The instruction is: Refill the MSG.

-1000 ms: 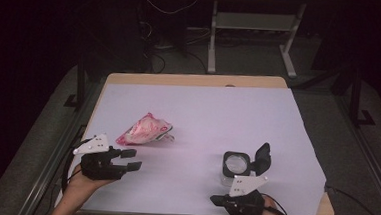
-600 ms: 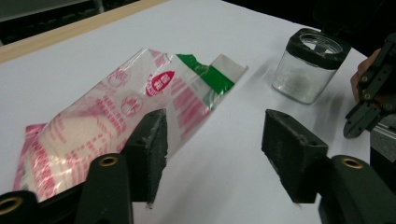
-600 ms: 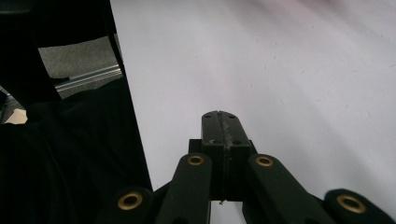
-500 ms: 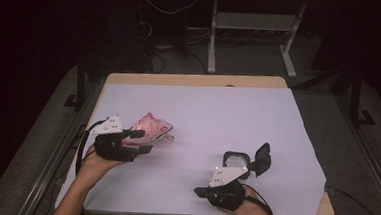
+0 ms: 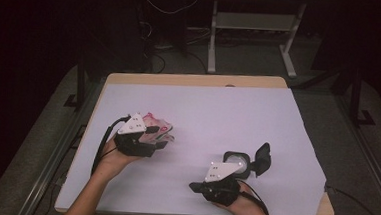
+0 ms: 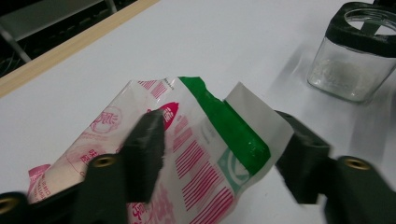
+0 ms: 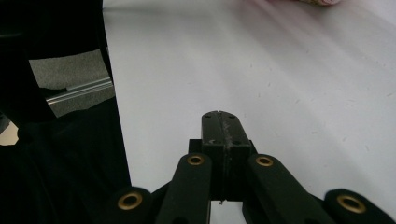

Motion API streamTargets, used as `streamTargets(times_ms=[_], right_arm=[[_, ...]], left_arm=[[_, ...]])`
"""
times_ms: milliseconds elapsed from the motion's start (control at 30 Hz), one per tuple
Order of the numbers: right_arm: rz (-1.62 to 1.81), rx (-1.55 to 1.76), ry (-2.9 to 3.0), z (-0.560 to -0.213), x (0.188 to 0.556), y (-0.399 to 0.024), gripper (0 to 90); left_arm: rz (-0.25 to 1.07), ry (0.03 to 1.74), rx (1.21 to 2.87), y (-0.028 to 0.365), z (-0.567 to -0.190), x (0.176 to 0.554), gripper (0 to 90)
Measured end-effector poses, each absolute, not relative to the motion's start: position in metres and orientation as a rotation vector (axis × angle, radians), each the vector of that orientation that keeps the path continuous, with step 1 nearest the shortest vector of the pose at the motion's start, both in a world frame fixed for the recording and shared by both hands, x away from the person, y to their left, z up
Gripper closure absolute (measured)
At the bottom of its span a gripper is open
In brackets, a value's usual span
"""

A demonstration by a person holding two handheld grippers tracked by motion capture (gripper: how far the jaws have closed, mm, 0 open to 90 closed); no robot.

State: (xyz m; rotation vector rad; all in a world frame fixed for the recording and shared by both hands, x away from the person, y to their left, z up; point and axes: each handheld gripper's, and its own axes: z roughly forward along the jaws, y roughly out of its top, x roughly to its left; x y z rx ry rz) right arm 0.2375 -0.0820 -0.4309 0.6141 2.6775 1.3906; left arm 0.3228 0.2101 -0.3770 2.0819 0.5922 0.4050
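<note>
High view: the left gripper (image 5: 157,138) reaches the packet (image 5: 158,125) at table's eight o'clock; the right gripper (image 5: 197,187), jaws pressed together, idles near the jar (image 5: 238,162).

Left gripper view: jaws, just closing, straddle the packet (image 6: 196,154) without pinching yet. Best to grip below the torn green edge, which points toward two o'clock along its length.

On the table (image 5: 278,108), the packet (image 5: 158,127) lies left of the jar (image 5: 237,162).

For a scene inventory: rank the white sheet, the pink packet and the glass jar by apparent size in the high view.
1. white sheet, by far largest.
2. pink packet and glass jar: look alike; the packet is partly hidden by the left gripper, so unranked.
</note>
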Motion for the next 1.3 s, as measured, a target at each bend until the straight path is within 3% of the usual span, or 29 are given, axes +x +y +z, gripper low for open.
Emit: streamTargets(times_ms=[500,900,1300], right_arm=[[1.399,0.614,2.673,-0.431,0.238,-0.082,89.8],[1.385,0.626,2.664,-0.433,0.239,-0.077,89.8],[1.385,0.643,2.644,-0.431,0.238,-0.077,89.9]], left_arm=[[0.369,0.584,2.042,0.222,-0.375,0.321,88.4],[0.285,0.57,2.001,0.235,-0.373,0.33,89.9],[0.332,0.571,1.909,0.251,-0.343,0.336,90.0]])
